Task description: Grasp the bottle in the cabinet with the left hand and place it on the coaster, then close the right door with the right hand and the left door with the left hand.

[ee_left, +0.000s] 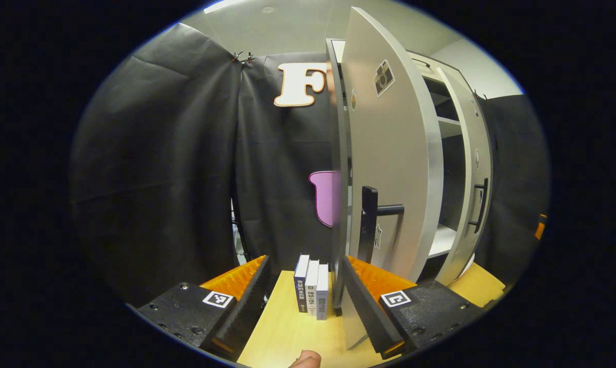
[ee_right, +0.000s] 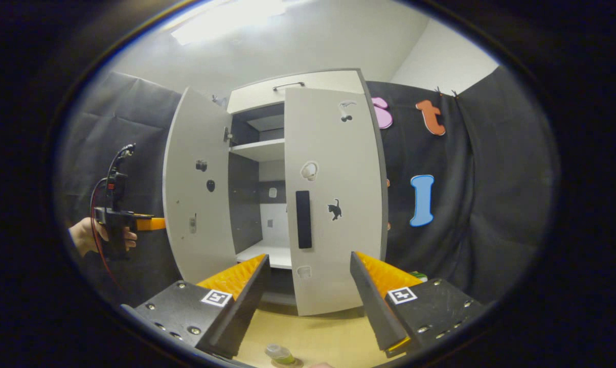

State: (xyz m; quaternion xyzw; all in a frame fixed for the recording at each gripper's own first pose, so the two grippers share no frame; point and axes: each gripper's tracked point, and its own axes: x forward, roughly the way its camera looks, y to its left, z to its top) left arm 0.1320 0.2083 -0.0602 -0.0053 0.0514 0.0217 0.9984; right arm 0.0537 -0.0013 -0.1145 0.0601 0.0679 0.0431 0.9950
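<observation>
My left gripper (ee_left: 306, 266) is open, with the outer face of the cabinet's open left door (ee_left: 389, 168) and its black handle (ee_left: 369, 220) just ahead to the right. The right gripper view shows that gripper (ee_right: 152, 224) held by a hand (ee_right: 83, 237) beside the left door (ee_right: 200, 189). My right gripper (ee_right: 310, 258) is open, facing the right door (ee_right: 333, 204), which covers the cabinet's right half and looks slightly ajar. Its handle (ee_right: 303, 219) is black. A small bottle (ee_right: 278, 351) stands on the table below, on what looks like a coaster (ee_right: 288, 363).
Three books (ee_left: 312, 291) stand upright on the wooden table (ee_left: 287, 332) between my left fingers, beside the cabinet's left side. White shelves (ee_right: 259, 148) show inside the cabinet. The right door (ee_left: 474, 179) shows beyond the left one. Black cloth walls close the booth.
</observation>
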